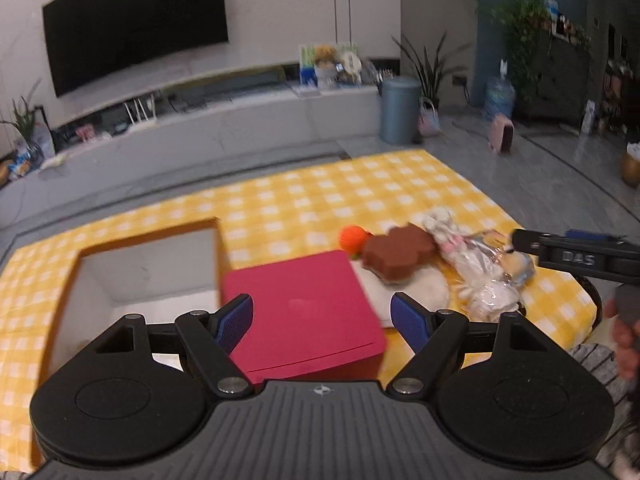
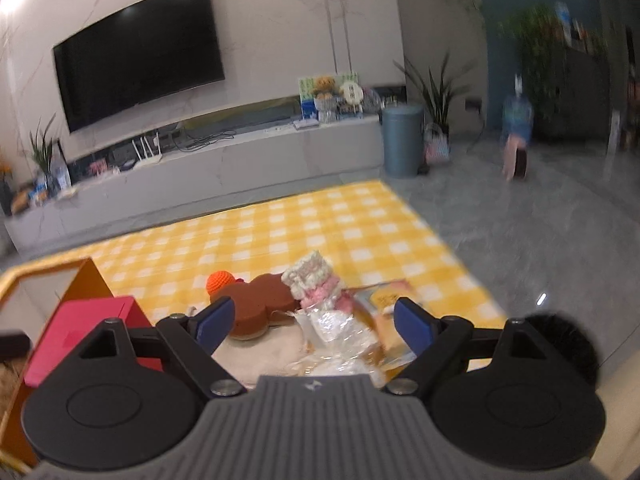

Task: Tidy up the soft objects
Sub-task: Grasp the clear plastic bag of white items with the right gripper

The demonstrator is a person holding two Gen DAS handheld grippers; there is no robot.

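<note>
A pile of soft things lies on the yellow checked cloth (image 1: 320, 196): an orange knitted ball (image 1: 352, 236), a brown sponge-like piece (image 1: 396, 252), a white and pink knitted toy (image 1: 440, 224) and a plastic-wrapped item (image 1: 488, 276), resting on a white pad (image 1: 420, 292). My left gripper (image 1: 323, 320) is open above a red box (image 1: 304, 308), left of the pile. My right gripper (image 2: 314, 324) is open over the plastic wrap (image 2: 336, 328), with the brown piece (image 2: 260, 304) by its left pad. Nothing is held.
An open orange box with a white inside (image 1: 148, 272) stands left of the red box. My right gripper's black finger (image 1: 560, 250) reaches in from the right, a hand (image 1: 624, 340) below it. A yellow packet (image 2: 388, 300) lies by the pile. Behind the table is grey floor.
</note>
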